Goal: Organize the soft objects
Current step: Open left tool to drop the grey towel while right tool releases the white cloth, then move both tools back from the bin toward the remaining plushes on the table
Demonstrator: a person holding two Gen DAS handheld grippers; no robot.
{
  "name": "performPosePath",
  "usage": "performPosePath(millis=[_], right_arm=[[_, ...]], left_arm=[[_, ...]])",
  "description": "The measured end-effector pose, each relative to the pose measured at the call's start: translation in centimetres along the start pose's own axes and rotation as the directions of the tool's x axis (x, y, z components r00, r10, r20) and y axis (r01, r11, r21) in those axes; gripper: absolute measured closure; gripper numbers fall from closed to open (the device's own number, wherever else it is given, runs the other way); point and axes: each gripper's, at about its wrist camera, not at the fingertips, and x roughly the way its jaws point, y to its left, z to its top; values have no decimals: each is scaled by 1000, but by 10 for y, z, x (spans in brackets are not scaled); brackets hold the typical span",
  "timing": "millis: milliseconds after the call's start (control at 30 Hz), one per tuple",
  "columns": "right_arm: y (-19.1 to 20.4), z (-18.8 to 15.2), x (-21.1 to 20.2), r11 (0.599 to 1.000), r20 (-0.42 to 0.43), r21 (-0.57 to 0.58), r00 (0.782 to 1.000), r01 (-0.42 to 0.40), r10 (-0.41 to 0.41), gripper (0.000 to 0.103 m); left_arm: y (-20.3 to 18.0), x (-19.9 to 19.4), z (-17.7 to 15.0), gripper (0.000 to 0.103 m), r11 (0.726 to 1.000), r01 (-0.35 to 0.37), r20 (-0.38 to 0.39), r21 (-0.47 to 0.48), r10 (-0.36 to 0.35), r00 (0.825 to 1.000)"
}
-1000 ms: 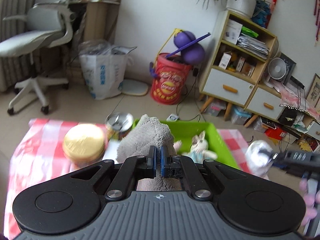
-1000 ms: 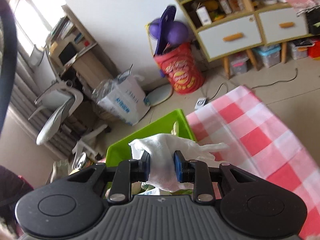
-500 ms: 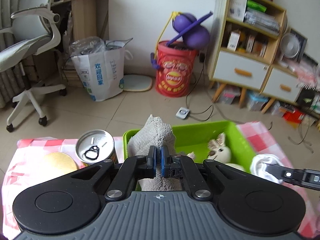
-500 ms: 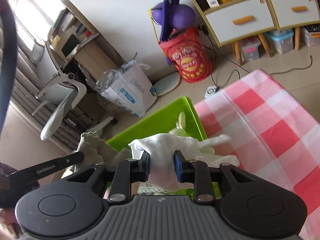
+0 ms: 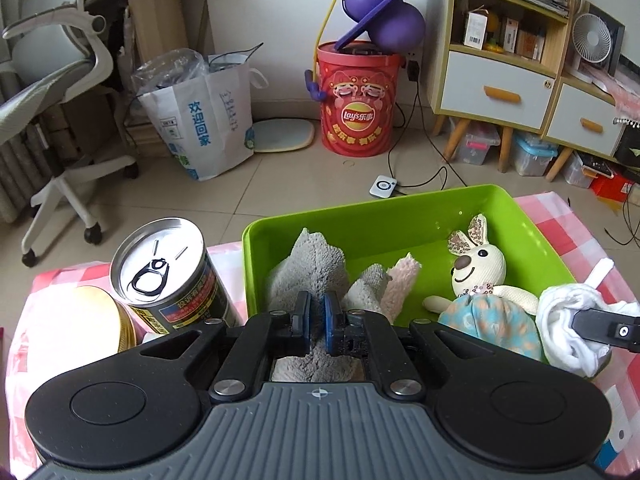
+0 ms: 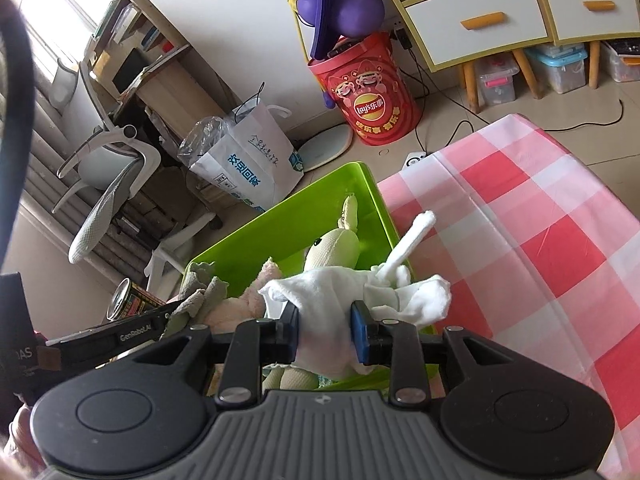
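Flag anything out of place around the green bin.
Nothing spilled or damaged. One oddity: a white cloth hangs over the green bin rim, a strip pointing outward, while the right gripper starts opening.

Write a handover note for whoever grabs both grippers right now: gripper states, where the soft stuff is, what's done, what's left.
Left gripper: shut on the grey towel, which hangs down into the green bin.
Right gripper: jaws opening, white cloth between the pads, over the bin's near right corner.
Done: stuffed bunny and a pink plush lie in the bin.
Left: release both cloths into the bin, probably. The can and gold lid stand outside on the checked cloth.
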Motion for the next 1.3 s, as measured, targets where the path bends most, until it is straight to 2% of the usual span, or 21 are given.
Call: performPosePath(millis=[100,200,233,267,433,633,767,933,1133,1300], right_arm=[[1,0,1,1000,1,0,1000,2,-2,94],[0,2,2,1000,-9,18,1000,6,-6,84],[-1,3,2,1000,-13,30,1000,4,-4,79],[-3,4,1,999,-15,41,1000,-1,1,76],[-5,10,-13,998,8,55,1000,5,-6,65],[-15,18,-45,997,53,62,997,49,-53,57],[-20,18,-66,992,56,40,991,121,-123,52],[-24,7,-87,987,28,57,988,150,-152,52],[-13,-14,-109,985,-1,7,985,173,-173,44],[-5,-33,-120,985,-32,-7,984,175,-175,40]], left_arm=[[1,-2,1,94,1000,6,7,3,-6,1000],[1,-6,1,74,1000,17,14,1,-17,1000],[0,-8,1,63,1000,19,13,-3,-19,1000],[1,-10,1,56,1000,23,16,-7,-23,1000],[4,-30,0,40,998,52,32,-25,-51,998],[10,-61,-9,31,996,73,52,-45,-71,996],[15,-84,-19,23,998,53,67,-39,-51,996],[25,-112,-38,16,997,49,72,-53,-45,996],[36,-142,-64,6,996,36,83,-76,-29,996],[45,-160,-90,5,994,32,86,-108,-23,996]])
